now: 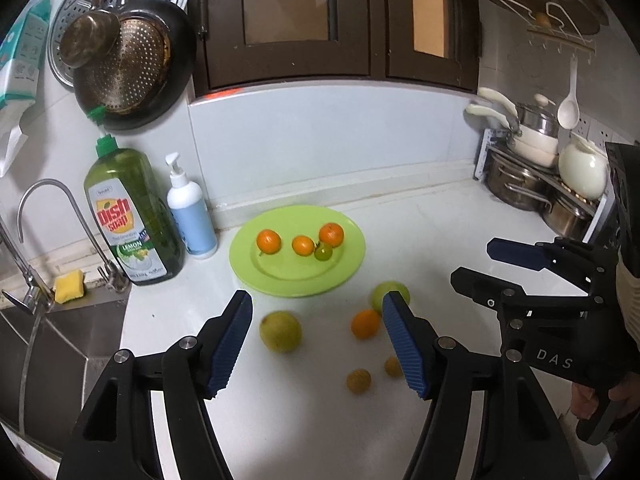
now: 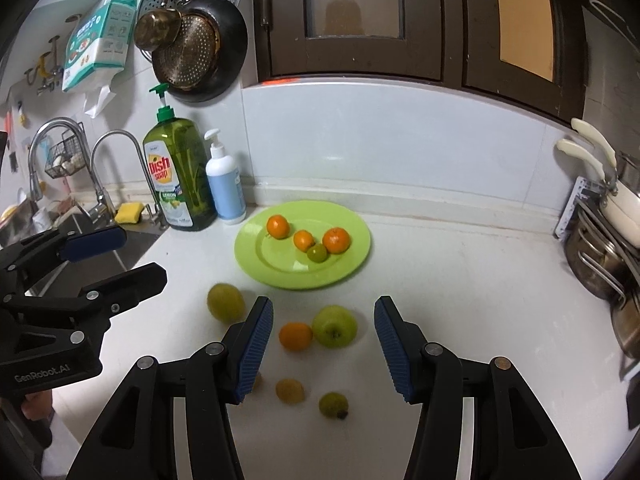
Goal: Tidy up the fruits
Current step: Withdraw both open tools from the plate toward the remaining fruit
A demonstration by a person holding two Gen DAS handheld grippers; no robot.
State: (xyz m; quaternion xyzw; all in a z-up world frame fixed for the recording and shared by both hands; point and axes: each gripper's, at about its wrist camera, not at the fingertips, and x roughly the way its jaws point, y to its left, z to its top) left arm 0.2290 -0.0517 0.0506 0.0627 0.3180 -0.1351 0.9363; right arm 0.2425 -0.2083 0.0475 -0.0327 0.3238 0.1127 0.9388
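We hover both grippers, left gripper and right gripper, fingers wide and empty, over loose fruit on the tabletop, ready to fill the green plate.

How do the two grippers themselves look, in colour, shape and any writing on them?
Both are black linkage frames with silver pivot pins and two fingers carrying ribbed blue pads. The left gripper shows "GenRobot.AI" on its body in the right wrist view; the right gripper shows "DAS" in the left wrist view. A beige ribbed sleeve sits behind the right one. No cables show.
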